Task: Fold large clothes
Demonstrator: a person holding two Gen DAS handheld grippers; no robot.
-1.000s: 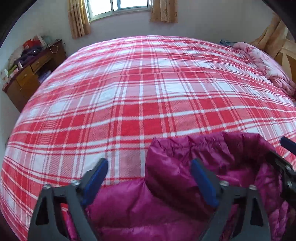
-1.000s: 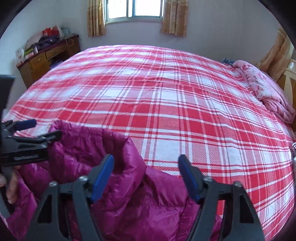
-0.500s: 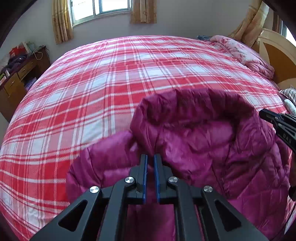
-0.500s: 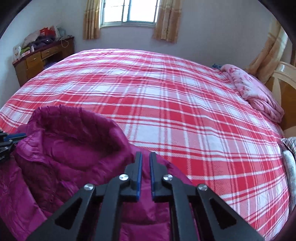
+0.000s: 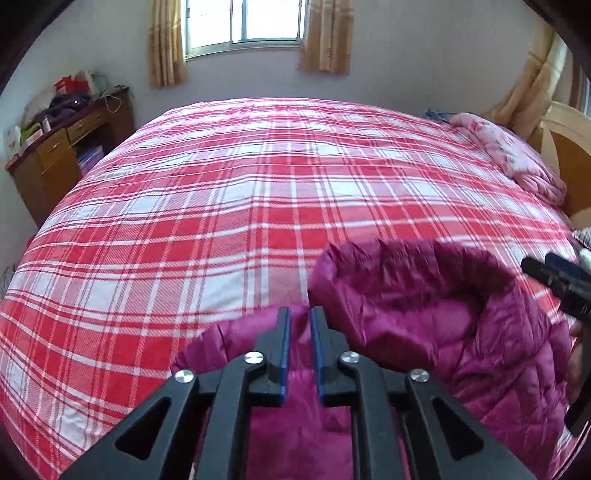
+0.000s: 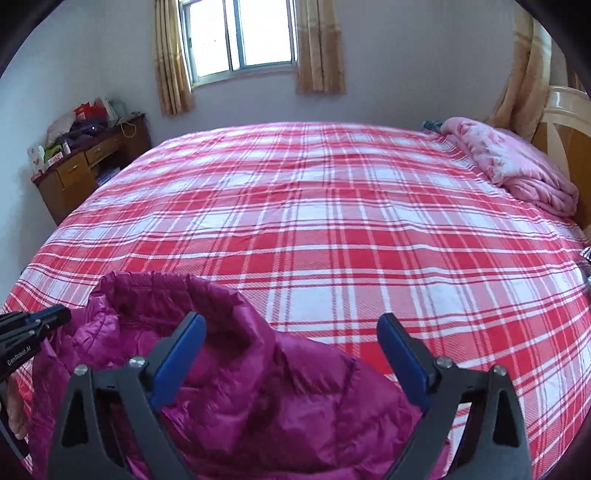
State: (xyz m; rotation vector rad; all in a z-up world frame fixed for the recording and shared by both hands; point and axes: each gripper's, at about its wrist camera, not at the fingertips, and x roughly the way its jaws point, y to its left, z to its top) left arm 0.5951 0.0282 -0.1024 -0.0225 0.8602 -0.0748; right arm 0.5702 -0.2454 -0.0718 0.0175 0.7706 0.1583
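Release on the right: the right gripper (image 6: 290, 356), pinched together half a second ago, now hangs with fingers wide apart above the magenta puffer jacket (image 6: 236, 398). The left gripper (image 5: 300, 347) stays nearly closed, pinching jacket fabric at the plaid bed's (image 5: 258, 206) near edge. That side looks laid down, so regrasping likely follows.

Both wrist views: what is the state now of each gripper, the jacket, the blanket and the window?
left gripper: shut on jacket.
right gripper: open, above the jacket.
jacket: crumpled on the bed, collar standing up.
pink blanket: bunched near the headboard.
window: curtains drawn aside.
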